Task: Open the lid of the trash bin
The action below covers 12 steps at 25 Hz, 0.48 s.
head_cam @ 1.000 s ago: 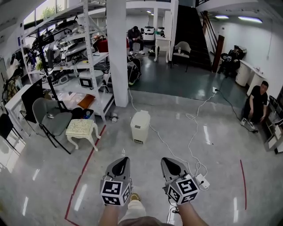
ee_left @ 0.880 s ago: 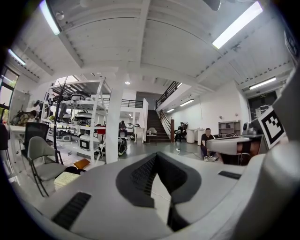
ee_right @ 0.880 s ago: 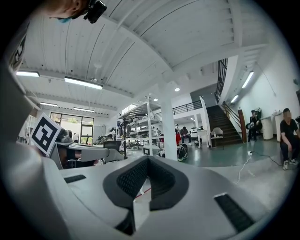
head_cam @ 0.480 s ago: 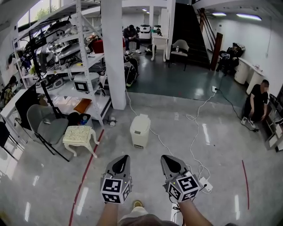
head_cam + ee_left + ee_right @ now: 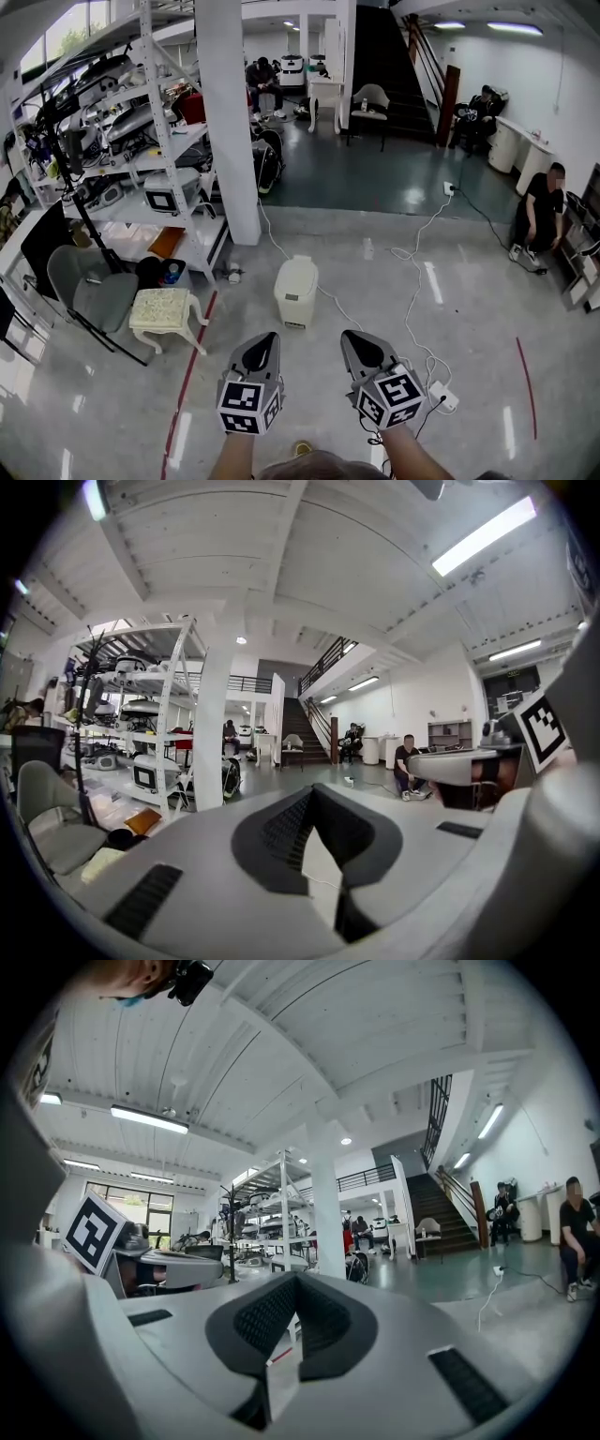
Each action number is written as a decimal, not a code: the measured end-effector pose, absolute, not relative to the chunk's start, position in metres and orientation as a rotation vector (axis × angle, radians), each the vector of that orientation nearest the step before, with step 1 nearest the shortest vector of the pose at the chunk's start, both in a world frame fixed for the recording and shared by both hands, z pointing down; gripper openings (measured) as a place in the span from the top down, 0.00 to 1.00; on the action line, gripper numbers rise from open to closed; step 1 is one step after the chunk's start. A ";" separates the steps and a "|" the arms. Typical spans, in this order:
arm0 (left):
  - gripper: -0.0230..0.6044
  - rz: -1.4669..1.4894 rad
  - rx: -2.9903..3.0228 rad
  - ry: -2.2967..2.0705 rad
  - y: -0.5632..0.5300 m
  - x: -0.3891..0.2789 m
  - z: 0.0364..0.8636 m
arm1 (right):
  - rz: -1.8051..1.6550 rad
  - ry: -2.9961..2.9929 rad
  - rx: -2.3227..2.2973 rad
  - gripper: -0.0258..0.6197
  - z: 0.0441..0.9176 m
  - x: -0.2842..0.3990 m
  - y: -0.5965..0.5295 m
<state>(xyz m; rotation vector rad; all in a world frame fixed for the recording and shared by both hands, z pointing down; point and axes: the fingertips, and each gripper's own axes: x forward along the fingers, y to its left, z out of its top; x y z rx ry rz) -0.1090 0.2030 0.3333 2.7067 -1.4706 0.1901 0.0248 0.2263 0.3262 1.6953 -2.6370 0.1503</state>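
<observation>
The white trash bin (image 5: 296, 291) stands on the glossy floor ahead of me, lid down, just past a white pillar. My left gripper (image 5: 262, 347) and right gripper (image 5: 354, 345) hang side by side in the air short of the bin, both pointing toward it and touching nothing. The left gripper (image 5: 312, 791) has its jaws meeting at the tips with nothing between them. The right gripper (image 5: 296, 1279) is shut the same way and holds nothing. Each carries its marker cube near my hands.
A white pillar (image 5: 230, 122) and a loaded shelving rack (image 5: 122, 112) rise to the left. A cushioned stool (image 5: 164, 309) and grey chair (image 5: 89, 291) sit left of the bin. White cables (image 5: 412, 281), a power strip (image 5: 442, 397), a red floor line (image 5: 192, 366). A person crouches far right (image 5: 539, 211).
The view has advanced toward the bin, which sits lower and slightly larger in the head view. Both grippers keep the same shut pose ahead of me.
</observation>
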 end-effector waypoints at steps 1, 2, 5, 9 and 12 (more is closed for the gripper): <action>0.97 0.198 2.714 -1.463 0.198 -0.110 0.334 | 0.153 -2.636 1.699 0.91 0.327 0.023 0.221; 0.97 0.204 2.718 -1.458 0.194 -0.112 0.335 | 0.156 -2.636 1.700 0.91 0.328 0.020 0.215; 0.97 0.200 2.715 -1.452 0.181 -0.117 0.336 | 0.159 -2.634 1.702 0.91 0.328 0.016 0.203; 0.97 0.196 2.703 -1.449 0.172 -0.117 0.340 | 0.167 -2.623 1.713 0.91 0.331 0.021 0.197; 0.97 0.213 2.702 -1.435 0.165 -0.115 0.345 | 0.187 -2.607 1.733 0.91 0.336 0.027 0.190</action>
